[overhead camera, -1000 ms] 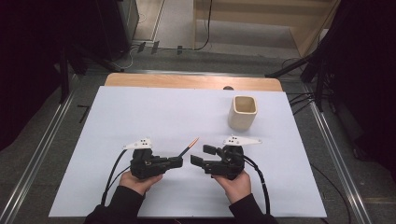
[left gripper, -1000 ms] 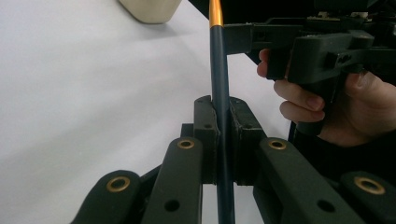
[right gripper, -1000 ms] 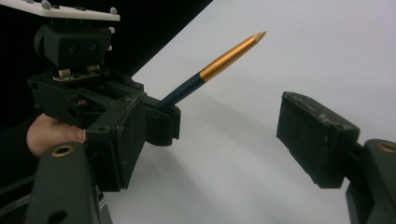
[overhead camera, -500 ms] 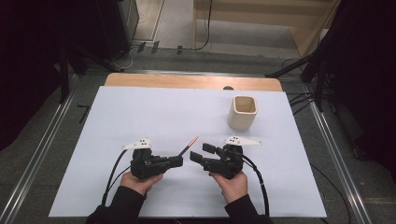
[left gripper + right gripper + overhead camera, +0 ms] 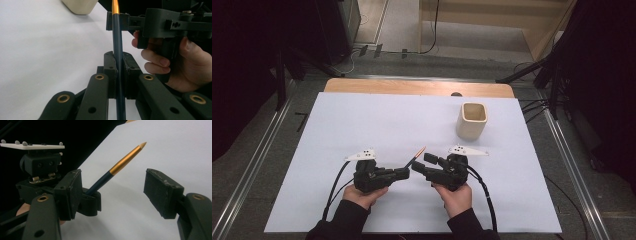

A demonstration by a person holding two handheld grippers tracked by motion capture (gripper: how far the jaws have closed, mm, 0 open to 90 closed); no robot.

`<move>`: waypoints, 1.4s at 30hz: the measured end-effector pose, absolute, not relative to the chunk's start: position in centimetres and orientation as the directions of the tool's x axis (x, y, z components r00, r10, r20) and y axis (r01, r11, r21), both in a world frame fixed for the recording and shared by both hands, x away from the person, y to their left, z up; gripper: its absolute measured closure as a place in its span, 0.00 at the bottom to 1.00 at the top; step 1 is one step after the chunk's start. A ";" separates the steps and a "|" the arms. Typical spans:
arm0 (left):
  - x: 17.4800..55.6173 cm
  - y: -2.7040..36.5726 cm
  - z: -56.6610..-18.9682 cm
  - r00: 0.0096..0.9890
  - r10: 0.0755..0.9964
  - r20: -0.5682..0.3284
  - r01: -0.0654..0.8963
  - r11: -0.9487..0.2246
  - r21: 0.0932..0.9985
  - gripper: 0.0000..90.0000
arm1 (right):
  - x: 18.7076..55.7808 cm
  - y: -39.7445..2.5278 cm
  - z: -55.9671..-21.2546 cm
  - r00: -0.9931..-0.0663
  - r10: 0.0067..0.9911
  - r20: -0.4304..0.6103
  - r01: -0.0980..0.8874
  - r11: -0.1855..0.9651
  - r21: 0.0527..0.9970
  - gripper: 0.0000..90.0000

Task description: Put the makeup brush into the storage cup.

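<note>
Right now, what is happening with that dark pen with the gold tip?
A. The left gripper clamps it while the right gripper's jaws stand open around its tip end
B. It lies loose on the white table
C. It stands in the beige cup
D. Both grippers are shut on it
A: the left gripper pinches the pen between its jaws, while the right gripper has its jaws wide apart.

Not much moved, honestly. The right gripper [image 5: 418,162] has crept a bit left toward the pencil [image 5: 416,155], so its spread jaws now sit right by the tip end.
</note>
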State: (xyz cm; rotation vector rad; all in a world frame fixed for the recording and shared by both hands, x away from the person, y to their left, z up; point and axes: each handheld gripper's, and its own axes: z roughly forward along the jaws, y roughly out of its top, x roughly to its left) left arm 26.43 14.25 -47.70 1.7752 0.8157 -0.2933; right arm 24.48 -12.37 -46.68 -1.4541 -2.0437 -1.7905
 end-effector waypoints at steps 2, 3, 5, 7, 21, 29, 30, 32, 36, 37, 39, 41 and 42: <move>26.4 14.2 -47.7 0.732 0.381 -0.564 0.652 -0.155 0.742 0.93 | 24.5 -12.2 -46.7 -0.551 0.586 0.594 0.662 -0.126 0.738 0.38; 26.4 14.2 -47.8 0.732 0.381 -0.565 0.653 -0.155 0.741 0.93 | 24.5 -12.1 -46.7 -0.547 0.586 0.598 0.666 -0.127 0.735 0.38; 26.4 14.1 -47.8 0.733 0.382 -0.563 0.652 -0.155 0.743 0.93 | 24.6 -12.0 -46.8 -0.545 0.584 0.602 0.666 -0.134 0.734 0.39; 26.4 14.0 -47.9 0.733 0.386 -0.560 0.650 -0.155 0.744 0.93 | 24.6 -11.8 -46.8 -0.543 0.583 0.605 0.669 -0.136 0.731 0.39; 26.1 13.5 -48.1 0.750 0.380 -0.541 0.627 -0.148 0.765 0.93 | 25.1 -10.9 -47.0 -0.534 0.545 0.647 0.690 -0.162 0.706 0.57; 26.0 13.4 -48.2 0.755 0.363 -0.546 0.625 -0.150 0.766 0.93 | 25.2 -10.8 -47.0 -0.530 0.533 0.659 0.703 -0.158 0.693 0.75; 26.0 13.3 -48.3 0.756 0.361 -0.546 0.625 -0.150 0.766 0.93 | 25.3 -10.8 -47.1 -0.529 0.531 0.662 0.705 -0.160 0.691 0.76; 26.0 13.3 -48.3 0.756 0.355 -0.550 0.627 -0.154 0.763 0.93 | 25.3 -10.9 -47.1 -0.523 0.532 0.666 0.708 -0.163 0.687 0.79; 26.0 13.2 -48.4 0.757 0.351 -0.552 0.628 -0.155 0.763 0.93 | 25.3 -10.9 -47.1 -0.518 0.524 0.676 0.716 -0.166 0.678 0.83; 26.0 13.2 -48.4 0.758 0.352 -0.550 0.626 -0.157 0.764 0.93 | 25.3 -10.9 -47.1 -0.515 0.523 0.679 0.720 -0.166 0.674 0.84; 26.0 13.2 -48.4 0.758 0.349 -0.550 0.626 -0.157 0.764 0.93 | 25.4 -10.9 -47.1 -0.513 0.516 0.686 0.724 -0.168 0.668 0.85; 26.0 13.2 -48.4 0.759 0.348 -0.550 0.626 -0.159 0.763 0.93 | 25.4 -10.9 -47.1 -0.514 0.512 0.688 0.724 -0.170 0.668 0.86; 26.0 13.2 -48.5 0.760 0.348 -0.549 0.625 -0.159 0.764 0.93 | 25.4 -10.9 -47.1 -0.514 0.507 0.692 0.726 -0.172 0.666 0.86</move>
